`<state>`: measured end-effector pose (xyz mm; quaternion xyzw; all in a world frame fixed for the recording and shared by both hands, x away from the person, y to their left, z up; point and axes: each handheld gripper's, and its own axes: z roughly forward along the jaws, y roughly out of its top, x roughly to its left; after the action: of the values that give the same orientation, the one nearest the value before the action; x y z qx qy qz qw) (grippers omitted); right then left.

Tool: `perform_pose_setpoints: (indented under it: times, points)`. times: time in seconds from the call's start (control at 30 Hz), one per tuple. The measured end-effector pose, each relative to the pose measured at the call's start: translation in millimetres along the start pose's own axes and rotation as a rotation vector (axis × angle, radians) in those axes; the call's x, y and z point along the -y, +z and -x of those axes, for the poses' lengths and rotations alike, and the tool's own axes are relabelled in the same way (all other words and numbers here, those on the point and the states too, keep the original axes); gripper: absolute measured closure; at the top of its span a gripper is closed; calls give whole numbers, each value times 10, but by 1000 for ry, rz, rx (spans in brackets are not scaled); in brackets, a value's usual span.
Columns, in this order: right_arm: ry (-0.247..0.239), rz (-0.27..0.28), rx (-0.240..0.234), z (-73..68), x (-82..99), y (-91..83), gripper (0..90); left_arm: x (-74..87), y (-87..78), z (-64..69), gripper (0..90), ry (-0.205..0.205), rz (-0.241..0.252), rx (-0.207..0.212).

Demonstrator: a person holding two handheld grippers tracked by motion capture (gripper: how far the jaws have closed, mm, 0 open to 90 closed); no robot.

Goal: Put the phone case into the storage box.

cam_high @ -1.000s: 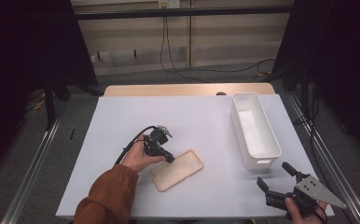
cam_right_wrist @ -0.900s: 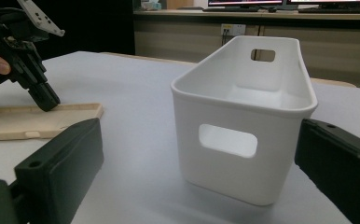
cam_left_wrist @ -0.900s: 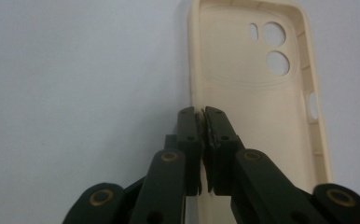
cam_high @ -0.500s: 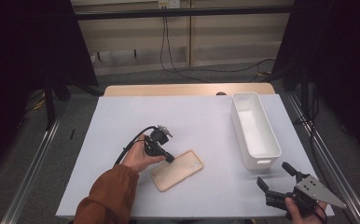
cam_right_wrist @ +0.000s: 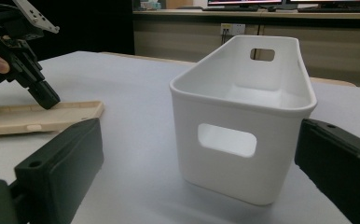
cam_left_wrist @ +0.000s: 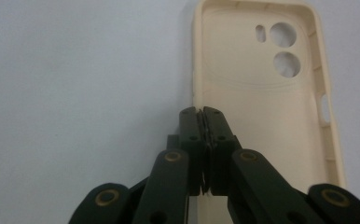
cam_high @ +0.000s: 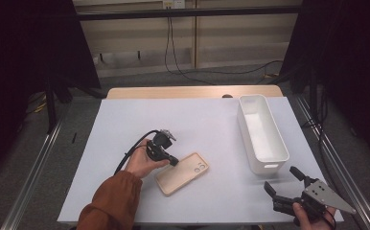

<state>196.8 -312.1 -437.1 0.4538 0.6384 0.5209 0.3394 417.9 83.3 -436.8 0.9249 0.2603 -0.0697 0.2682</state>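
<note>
Downward tilts left tool (cam_high: pixel 172 161), pinching phone case (cam_high: pixel 182 173) rim.

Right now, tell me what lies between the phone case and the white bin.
Nothing: in the high view, only bare white table sheet separates the phone case from the white bin.

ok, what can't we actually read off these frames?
- Left gripper view: the jaws are shut at the rim of the phone case; the jaws themselves hide whether the rim is pinched.
- High view: that contact is too small to judge.
- Left gripper view: the case's near end is cut off by the bottom edge.
- Right gripper view: the white bin hides its own floor behind the front wall.
</note>
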Motion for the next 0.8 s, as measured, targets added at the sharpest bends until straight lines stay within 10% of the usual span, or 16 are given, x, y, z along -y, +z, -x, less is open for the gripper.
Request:
perform_pose_setpoints:
  times: [0.8]
  points:
    - [-3,-1,-1,0,0,-5,10,85,-155,32,879,-32,137,-64]
